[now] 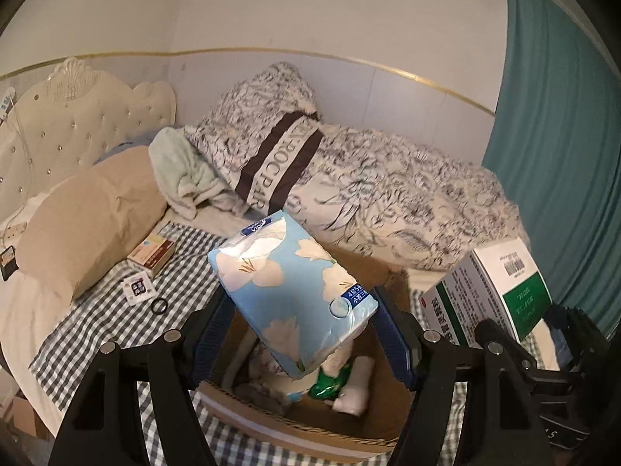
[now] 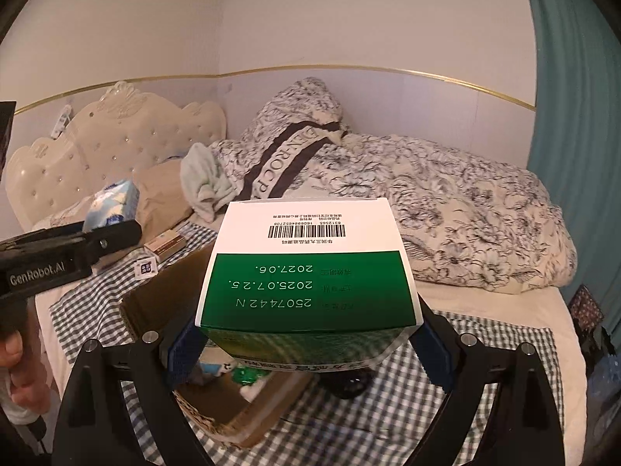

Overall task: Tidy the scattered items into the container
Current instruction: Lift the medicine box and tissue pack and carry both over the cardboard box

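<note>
My left gripper point(image 1: 302, 310) is shut on a blue tissue pack point(image 1: 287, 283) printed with white flowers, held tilted above the open cardboard box point(image 1: 295, 423). Inside the box lie a green packet point(image 1: 330, 384) and some white items. My right gripper point(image 2: 308, 345) is shut on a green-and-white medicine box point(image 2: 306, 272), which hangs over the cardboard box's point(image 2: 155, 303) right side. The same medicine box point(image 1: 493, 291) shows at the right of the left wrist view. On the checked cloth lie a small red-and-beige box point(image 1: 153, 252), a sachet point(image 1: 136, 289) and a black ring point(image 1: 159, 306).
The cardboard box stands on a checked cloth point(image 1: 97, 334) spread over a bed. A beige pillow point(image 1: 89, 221) lies at the left and a patterned duvet point(image 1: 388, 178) behind. A teal curtain point(image 1: 562, 155) hangs at the right. A hand point(image 2: 11, 353) grips the left tool.
</note>
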`<state>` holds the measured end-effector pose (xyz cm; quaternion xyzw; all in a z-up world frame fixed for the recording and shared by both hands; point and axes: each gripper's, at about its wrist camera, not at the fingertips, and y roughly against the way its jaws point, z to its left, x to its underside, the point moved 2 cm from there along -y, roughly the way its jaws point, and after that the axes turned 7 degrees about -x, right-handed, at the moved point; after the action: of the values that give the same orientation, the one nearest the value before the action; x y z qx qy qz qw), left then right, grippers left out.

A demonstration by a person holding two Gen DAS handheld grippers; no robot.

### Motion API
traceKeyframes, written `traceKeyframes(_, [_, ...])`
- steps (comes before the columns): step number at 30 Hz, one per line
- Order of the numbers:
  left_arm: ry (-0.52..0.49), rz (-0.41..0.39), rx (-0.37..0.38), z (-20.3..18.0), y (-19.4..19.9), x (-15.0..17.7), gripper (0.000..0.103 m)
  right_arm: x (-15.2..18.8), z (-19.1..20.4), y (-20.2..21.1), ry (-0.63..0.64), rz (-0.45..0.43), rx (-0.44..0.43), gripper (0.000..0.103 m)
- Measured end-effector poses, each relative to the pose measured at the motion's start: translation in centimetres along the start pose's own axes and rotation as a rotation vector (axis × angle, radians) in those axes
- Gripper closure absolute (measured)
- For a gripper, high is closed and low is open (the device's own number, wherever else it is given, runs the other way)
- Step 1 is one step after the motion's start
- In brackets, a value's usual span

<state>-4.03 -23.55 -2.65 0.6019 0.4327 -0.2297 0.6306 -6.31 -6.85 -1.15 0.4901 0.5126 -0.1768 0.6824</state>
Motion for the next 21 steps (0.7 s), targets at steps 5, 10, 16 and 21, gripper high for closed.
traceKeyframes(5, [-0.011, 0.043, -0.007, 0.6, -2.0, 0.6, 0.031, 0.5, 1.0, -2.6, 0.009, 0.028, -0.031, 0.011])
traceKeyframes(10, [-0.028, 0.076, -0.016, 0.5, -4.1, 1.2, 0.03, 0.8, 1.6, -4.9, 0.017, 0.052, -0.052, 0.011])
traceKeyframes(16, [-0.024, 0.127, -0.03, 0.9, -6.8, 2.0, 0.03, 1.4, 1.7, -7.5, 0.025, 0.08, -0.062, 0.011])
traceKeyframes(21, [-0.031, 0.151, -0.035, 1.2, -8.3, 2.6, 0.03, 1.9, 1.8, -9.3, 0.037, 0.102, -0.061, 0.011])
